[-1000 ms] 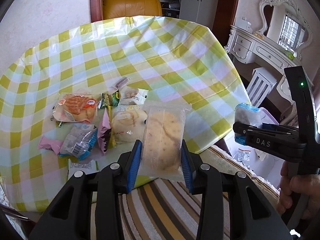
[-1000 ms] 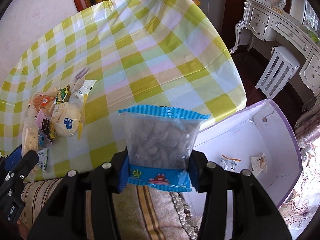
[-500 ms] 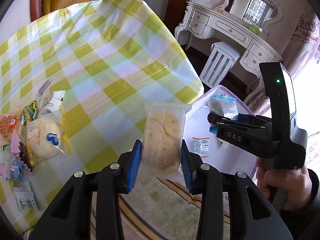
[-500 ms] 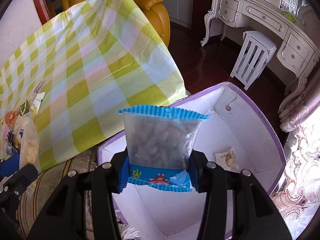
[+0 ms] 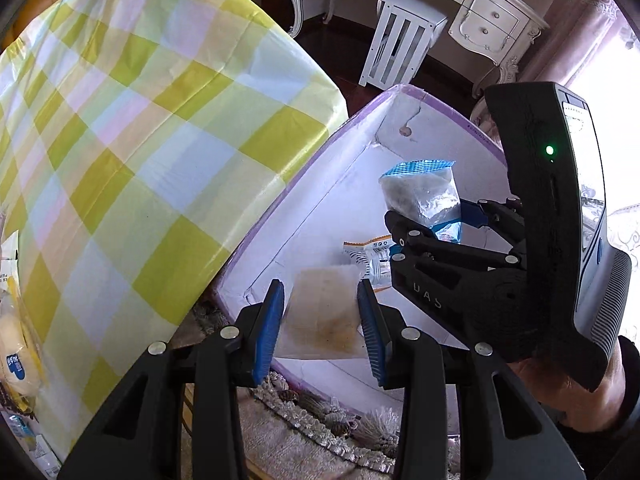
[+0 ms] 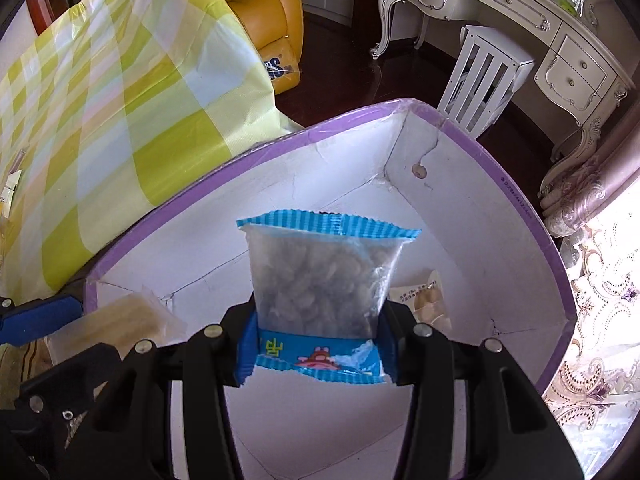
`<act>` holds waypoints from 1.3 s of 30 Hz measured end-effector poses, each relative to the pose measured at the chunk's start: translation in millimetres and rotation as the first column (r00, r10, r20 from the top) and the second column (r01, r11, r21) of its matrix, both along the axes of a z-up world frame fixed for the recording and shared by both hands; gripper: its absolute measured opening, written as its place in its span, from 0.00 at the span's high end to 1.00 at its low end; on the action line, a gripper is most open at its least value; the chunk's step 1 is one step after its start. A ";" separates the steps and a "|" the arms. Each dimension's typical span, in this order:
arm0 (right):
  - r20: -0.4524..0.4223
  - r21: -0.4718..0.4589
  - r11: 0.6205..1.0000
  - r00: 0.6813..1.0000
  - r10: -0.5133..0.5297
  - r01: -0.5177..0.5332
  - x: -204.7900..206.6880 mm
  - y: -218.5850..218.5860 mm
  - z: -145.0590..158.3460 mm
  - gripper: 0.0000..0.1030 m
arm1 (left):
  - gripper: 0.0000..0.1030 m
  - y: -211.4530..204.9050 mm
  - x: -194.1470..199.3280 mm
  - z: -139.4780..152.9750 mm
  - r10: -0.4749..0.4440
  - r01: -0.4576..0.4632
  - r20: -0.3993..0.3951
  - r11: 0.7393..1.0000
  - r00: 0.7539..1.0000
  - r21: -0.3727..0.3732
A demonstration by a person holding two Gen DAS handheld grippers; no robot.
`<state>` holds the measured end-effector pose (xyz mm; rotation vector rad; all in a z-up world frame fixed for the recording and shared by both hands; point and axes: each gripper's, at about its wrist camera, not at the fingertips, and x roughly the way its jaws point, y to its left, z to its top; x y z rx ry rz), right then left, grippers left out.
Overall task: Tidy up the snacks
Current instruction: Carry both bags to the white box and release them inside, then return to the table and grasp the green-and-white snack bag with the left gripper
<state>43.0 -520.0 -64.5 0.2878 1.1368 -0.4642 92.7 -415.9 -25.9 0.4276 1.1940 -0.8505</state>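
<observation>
My left gripper (image 5: 322, 320) is shut on a clear packet with a round tan biscuit (image 5: 322, 316), held over the near rim of a white box with purple edges (image 5: 304, 168). My right gripper (image 6: 318, 332) is shut on a blue-edged clear bag of pale puffed snacks (image 6: 320, 280), hanging above the same box (image 6: 520, 184). From the left wrist view the right gripper (image 5: 452, 232) and its bag (image 5: 420, 196) are to the right, over the box. A small white snack packet (image 5: 368, 256) lies on the box floor, also seen as a packet (image 6: 424, 300) from the right wrist.
A table under a yellow-green checked cloth (image 5: 120, 140) stands left of the box, with more snacks (image 5: 16, 344) at its left edge. A fringed rug (image 5: 320, 412) lies under the box. A white stool (image 6: 484, 76), a dresser and an orange armchair (image 6: 268, 20) stand behind.
Both grippers have swung right from the table and down over the box, each still holding its packet. The table's snack pile has slid to the left edge of view.
</observation>
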 end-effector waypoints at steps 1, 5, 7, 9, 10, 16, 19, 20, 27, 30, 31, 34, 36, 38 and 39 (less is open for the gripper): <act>-0.004 0.002 1.000 1.000 -0.001 0.001 0.1 -0.6 -2.3 0.53 | 0.65 -3.5 1.3 -2.9 -0.001 0.001 -0.002 1.000 1.000 0.012; -0.010 0.009 1.000 1.000 -0.009 0.009 -0.4 -3.9 -6.3 0.51 | 0.62 -4.7 5.2 -6.1 0.014 -0.013 -0.012 1.000 1.000 0.017; -0.008 0.013 1.000 1.000 -0.005 0.005 -0.1 -3.4 -6.7 0.46 | 0.59 -1.4 8.1 -6.2 0.030 -0.030 -0.019 0.999 0.999 0.012; 0.006 0.008 1.000 1.000 -0.012 0.012 0.0 -3.8 -3.8 0.37 | 0.52 2.8 10.5 -3.8 0.046 -0.046 -0.013 0.999 0.999 -0.001; 0.015 0.006 1.000 1.000 -0.015 0.015 -0.2 -3.9 -1.3 0.35 | 0.50 5.2 10.7 -1.6 0.055 -0.055 -0.005 0.998 0.998 -0.009; 0.067 -0.011 1.000 0.998 -0.016 0.016 0.4 0.0 19.8 0.25 | 0.29 26.6 11.3 17.4 0.122 -0.118 0.080 0.992 0.989 -0.054; 0.095 -0.018 1.000 0.996 0.001 0.000 2.3 7.6 33.2 0.25 | 0.28 42.1 9.8 27.1 0.152 -0.145 0.134 0.988 0.979 -0.058; 0.103 -0.016 1.000 0.995 0.009 -0.007 3.9 9.8 37.8 0.25 | 0.28 46.8 9.5 30.0 0.163 -0.156 0.149 0.986 0.975 -0.062; 0.163 0.003 0.997 0.984 0.076 -0.078 16.0 41.1 69.0 0.24 | 0.27 96.9 8.1 48.1 0.263 -0.248 0.217 0.964 0.940 -0.094; 0.174 0.005 0.993 0.978 0.113 -0.116 20.3 59.3 77.9 0.24 | 0.27 123.3 8.3 50.4 0.318 -0.299 0.202 0.947 0.926 -0.118; 0.176 0.004 0.991 0.976 0.129 -0.132 21.8 66.1 80.1 0.24 | 0.27 134.0 8.2 51.9 0.340 -0.320 0.195 0.939 0.920 -0.128; 0.176 0.003 0.983 0.968 0.179 -0.182 26.7 85.5 84.3 0.24 | 0.27 165.8 6.6 55.1 0.403 -0.380 0.176 0.913 0.898 -0.150; 0.173 0.002 0.977 0.963 0.208 -0.211 30.3 98.9 85.1 0.24 | 0.27 189.2 5.3 55.6 0.450 -0.426 0.157 0.890 0.879 -0.164; 0.169 0.004 0.972 0.958 0.232 -0.236 32.9 111.1 85.8 0.24 | 0.27 214.3 4.6 56.0 0.504 -0.479 0.137 0.860 0.853 -0.179; 0.166 0.004 0.968 0.955 0.247 -0.251 34.5 117.4 86.1 0.24 | 0.27 226.5 4.3 56.0 0.529 -0.504 0.128 0.844 0.839 -0.185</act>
